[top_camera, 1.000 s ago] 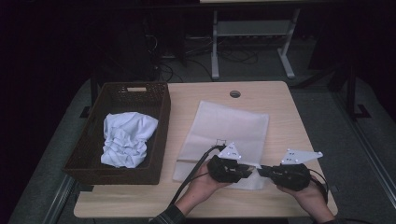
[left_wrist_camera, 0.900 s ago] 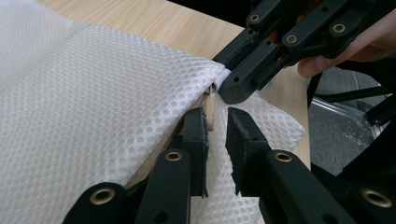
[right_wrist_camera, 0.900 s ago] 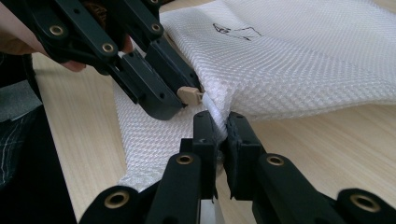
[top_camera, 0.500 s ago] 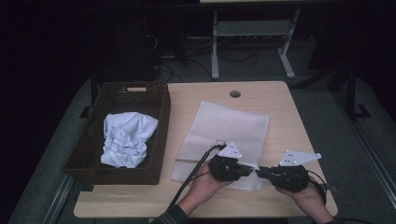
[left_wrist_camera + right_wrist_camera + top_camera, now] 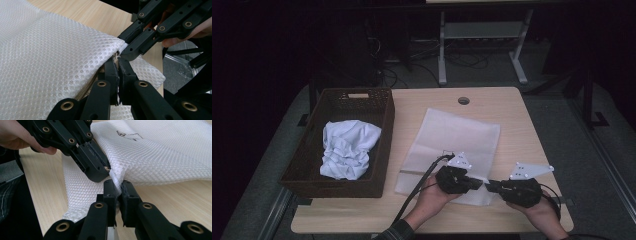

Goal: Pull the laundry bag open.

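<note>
A white mesh bag (image 5: pixel 457 137) lies flat on the wooden table (image 5: pixel 512 115). Both grippers meet tip to tip at its near right corner. My left gripper (image 5: pixel 480 183) points right, and its jaws (image 5: pixel 118 61) are shut on the bag's zipper edge, where tan zipper tape shows. Facing it from the right, my right gripper (image 5: pixel 488 186) has its jaws (image 5: pixel 119 185) shut on a pinch of mesh (image 5: pixel 160 152) at the same corner. That corner is lifted a little off the table (image 5: pixel 82 10).
A dark wicker basket (image 5: pixel 384 130) stands left of the bag with a crumpled white cloth (image 5: pixel 346 149) inside. A round cable hole (image 5: pixel 463 100) sits near the table's far edge. The left gripper's cable (image 5: pixel 417 192) trails off the near edge.
</note>
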`<state>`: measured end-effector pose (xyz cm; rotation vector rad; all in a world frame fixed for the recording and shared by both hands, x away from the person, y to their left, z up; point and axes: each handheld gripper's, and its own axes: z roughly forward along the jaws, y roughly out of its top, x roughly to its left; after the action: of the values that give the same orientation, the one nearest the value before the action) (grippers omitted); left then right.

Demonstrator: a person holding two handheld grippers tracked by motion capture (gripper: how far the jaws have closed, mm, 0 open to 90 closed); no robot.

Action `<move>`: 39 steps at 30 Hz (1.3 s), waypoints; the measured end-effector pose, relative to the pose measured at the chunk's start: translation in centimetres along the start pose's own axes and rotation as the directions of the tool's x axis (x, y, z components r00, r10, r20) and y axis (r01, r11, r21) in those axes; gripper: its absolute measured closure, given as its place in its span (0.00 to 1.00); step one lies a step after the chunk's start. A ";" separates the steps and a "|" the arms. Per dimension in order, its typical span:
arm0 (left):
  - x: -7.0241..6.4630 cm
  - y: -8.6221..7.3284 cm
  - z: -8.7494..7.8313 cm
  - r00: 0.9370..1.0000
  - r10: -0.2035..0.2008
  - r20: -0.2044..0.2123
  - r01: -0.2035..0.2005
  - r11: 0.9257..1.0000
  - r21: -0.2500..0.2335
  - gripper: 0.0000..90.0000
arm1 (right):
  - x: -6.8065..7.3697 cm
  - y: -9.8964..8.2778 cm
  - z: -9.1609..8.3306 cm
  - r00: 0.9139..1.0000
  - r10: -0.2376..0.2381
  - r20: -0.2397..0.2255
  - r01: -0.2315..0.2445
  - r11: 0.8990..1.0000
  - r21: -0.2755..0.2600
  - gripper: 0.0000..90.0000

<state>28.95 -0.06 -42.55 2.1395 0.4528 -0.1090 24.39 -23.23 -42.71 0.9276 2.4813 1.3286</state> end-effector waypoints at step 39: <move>1.6 -0.7 -1.3 0.999 -0.007 -0.042 0.010 0.998 0.062 0.97 | -0.3 -0.5 -0.3 0.999 -0.014 0.035 0.014 1.000 -0.002 0.93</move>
<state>30.03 1.75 -42.73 2.2042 0.4884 -0.0840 24.23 -23.84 -42.95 0.9230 2.4549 1.2997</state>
